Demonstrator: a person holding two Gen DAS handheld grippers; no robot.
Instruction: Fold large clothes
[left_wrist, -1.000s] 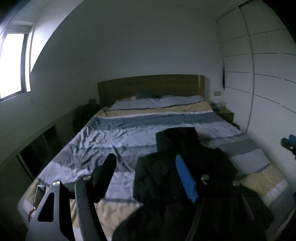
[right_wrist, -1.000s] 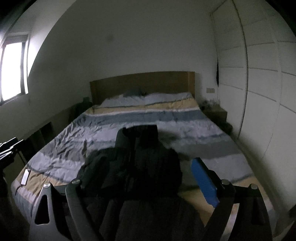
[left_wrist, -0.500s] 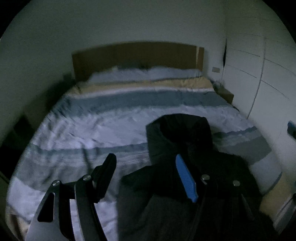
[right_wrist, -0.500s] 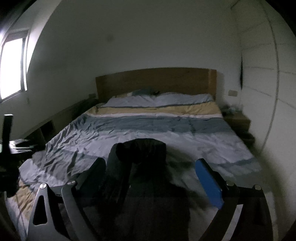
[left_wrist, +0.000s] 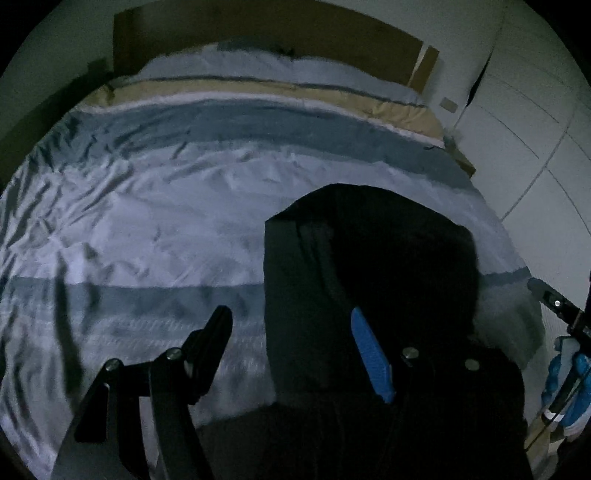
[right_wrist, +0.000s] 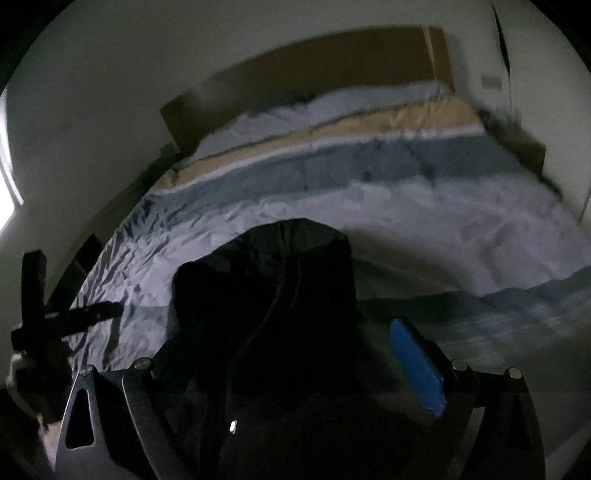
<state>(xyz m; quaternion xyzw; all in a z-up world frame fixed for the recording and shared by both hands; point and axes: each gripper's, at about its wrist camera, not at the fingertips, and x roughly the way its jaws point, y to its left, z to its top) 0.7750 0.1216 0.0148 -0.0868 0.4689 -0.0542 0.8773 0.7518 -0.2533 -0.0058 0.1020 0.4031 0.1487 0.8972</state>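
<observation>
A large black hooded jacket (left_wrist: 369, 258) lies on the striped blue, white and tan quilted bed (left_wrist: 147, 206), hood toward the wooden headboard (left_wrist: 258, 40), probably spread flat for folding. The left gripper (left_wrist: 291, 343) hangs over its left edge and the right gripper (right_wrist: 291, 354) over its body. Both pairs of jaws stand wide apart, holding nothing, apparently ready to pinch the fabric.

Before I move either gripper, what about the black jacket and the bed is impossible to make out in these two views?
- Black jacket lower part: cut off by the bottom edge, both views.
- Its sleeves, zip, folds: lost in darkness.
- Bed far end: motion-blurred, right wrist view.
- Left gripper and right gripper, both open: whether they touch the cloth is unclear.
</observation>
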